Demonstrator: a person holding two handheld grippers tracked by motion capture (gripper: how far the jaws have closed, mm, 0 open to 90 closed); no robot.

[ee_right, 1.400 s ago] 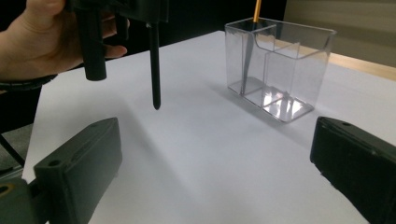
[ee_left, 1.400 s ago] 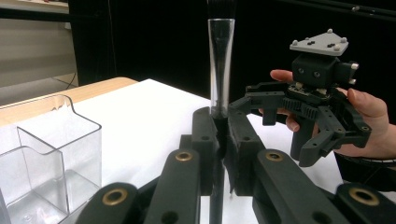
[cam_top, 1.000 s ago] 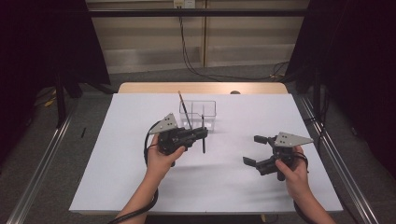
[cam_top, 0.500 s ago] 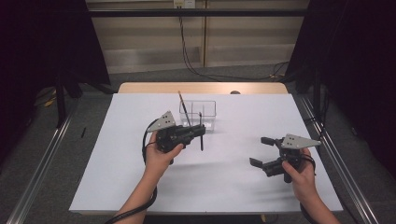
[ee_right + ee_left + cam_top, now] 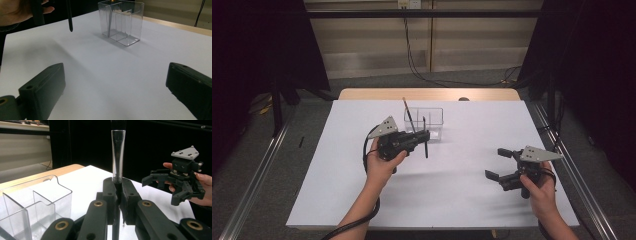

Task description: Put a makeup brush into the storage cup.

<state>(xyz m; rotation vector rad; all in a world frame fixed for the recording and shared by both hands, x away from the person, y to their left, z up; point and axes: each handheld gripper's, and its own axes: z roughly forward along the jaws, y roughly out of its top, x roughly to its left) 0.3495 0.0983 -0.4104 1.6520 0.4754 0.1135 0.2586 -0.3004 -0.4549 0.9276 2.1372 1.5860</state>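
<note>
- Two handheld grippers over the white-covered table [image 5: 362, 200].
- Left gripper [image 5: 424, 136]: jaws clamped on a slim makeup brush [image 5: 117, 157] with a clear handle section, held upright. Brush hangs in the air just in front of the clear acrylic organizer [image 5: 432, 120], lower tip off the table, not inside any compartment.
- Organizer stands at the far middle of the table; one more brush [image 5: 408, 114] leans in its left compartment.
- Right gripper [image 5: 498, 162]: jaws spread wide, nothing between them, near the table's right edge, well apart from organizer and brush, pointing toward them.
</note>
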